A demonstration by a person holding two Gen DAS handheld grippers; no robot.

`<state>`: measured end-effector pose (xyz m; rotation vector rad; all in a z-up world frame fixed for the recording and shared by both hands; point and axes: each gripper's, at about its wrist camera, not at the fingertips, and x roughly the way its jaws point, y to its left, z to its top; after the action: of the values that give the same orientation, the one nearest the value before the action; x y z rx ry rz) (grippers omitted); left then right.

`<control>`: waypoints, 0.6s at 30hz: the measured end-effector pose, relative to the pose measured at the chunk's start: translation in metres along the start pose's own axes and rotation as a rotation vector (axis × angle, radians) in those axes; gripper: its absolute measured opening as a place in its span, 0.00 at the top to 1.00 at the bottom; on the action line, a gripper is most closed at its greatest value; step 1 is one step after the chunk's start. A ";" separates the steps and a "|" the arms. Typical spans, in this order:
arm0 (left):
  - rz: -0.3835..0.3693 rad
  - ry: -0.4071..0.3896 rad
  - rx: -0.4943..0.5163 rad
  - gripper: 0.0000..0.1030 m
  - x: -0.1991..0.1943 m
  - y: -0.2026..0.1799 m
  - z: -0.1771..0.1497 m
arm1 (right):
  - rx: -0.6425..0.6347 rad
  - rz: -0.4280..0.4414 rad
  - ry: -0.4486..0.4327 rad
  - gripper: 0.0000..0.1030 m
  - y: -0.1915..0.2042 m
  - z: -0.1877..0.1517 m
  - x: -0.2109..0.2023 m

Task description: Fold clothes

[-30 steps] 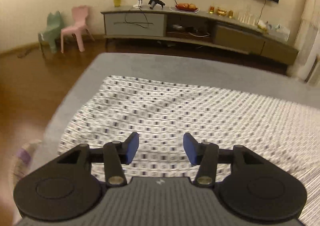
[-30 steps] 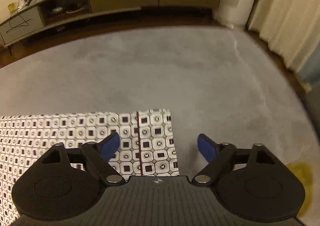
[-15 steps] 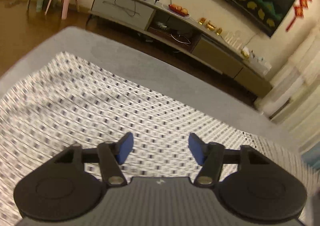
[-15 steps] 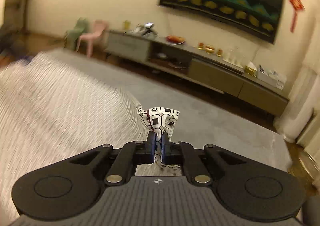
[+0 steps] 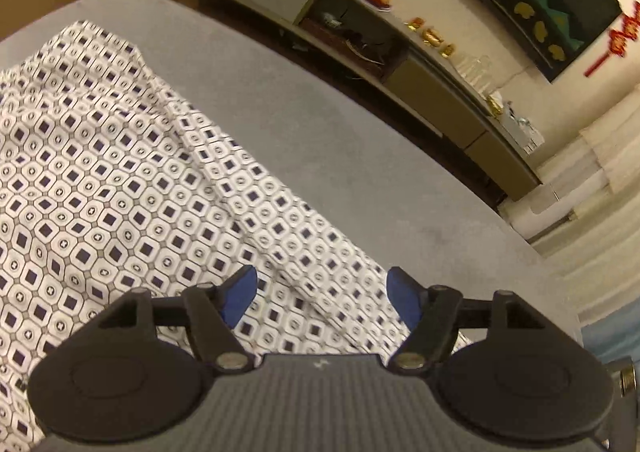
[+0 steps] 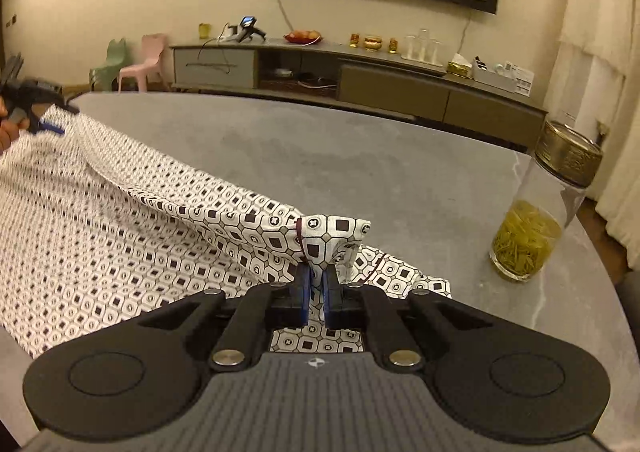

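Left wrist view: the left gripper (image 5: 322, 298) is hovering over the patterned garment (image 5: 120, 192), which is lying rumpled across the grey table (image 5: 360, 156). Its jaws are standing spread and have just been opening wider, with cloth below them but nothing pinched.

Right wrist view: the right gripper (image 6: 315, 284) is pinching a bunched corner of the garment (image 6: 160, 248), blue pads (image 6: 303, 286) pressed together on the fabric and lifting it off the table (image 6: 360, 164). A glass jar (image 6: 536, 220) holding something yellow-green is standing to the right, well apart from the cloth. Far left, the other gripper (image 6: 48, 120) is sitting at the garment's far edge.
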<state>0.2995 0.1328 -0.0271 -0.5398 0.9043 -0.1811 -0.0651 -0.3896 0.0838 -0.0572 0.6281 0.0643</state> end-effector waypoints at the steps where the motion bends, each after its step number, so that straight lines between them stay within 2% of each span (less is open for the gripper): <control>1: -0.001 0.002 -0.016 0.30 0.005 0.004 0.003 | 0.006 0.005 -0.007 0.95 0.000 -0.001 0.000; 5: -0.031 -0.006 -0.070 0.30 0.019 0.018 0.019 | 0.032 0.029 -0.063 0.95 -0.001 0.001 -0.013; 9: -0.069 -0.022 -0.114 0.31 0.029 0.028 0.037 | 0.094 0.010 -0.108 0.95 -0.015 -0.003 -0.027; 10: -0.072 -0.023 -0.121 0.38 0.032 0.030 0.040 | 0.113 -0.001 -0.111 0.95 -0.019 -0.005 -0.028; 12: -0.068 -0.017 -0.131 0.72 0.038 0.035 0.044 | 0.129 -0.013 -0.100 0.95 -0.022 -0.006 -0.025; 13: -0.067 -0.010 -0.133 0.98 0.041 0.037 0.045 | 0.131 -0.019 -0.094 0.95 -0.023 -0.007 -0.024; 15: -0.054 -0.007 -0.122 1.00 0.042 0.037 0.043 | 0.128 -0.033 -0.076 0.95 -0.023 -0.009 -0.021; 18: -0.047 -0.042 -0.108 1.00 0.028 0.032 0.042 | 0.126 -0.057 -0.044 0.95 -0.026 -0.007 -0.013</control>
<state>0.3473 0.1652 -0.0430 -0.6637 0.8647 -0.1634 -0.0776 -0.4168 0.0864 0.0484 0.5845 -0.0291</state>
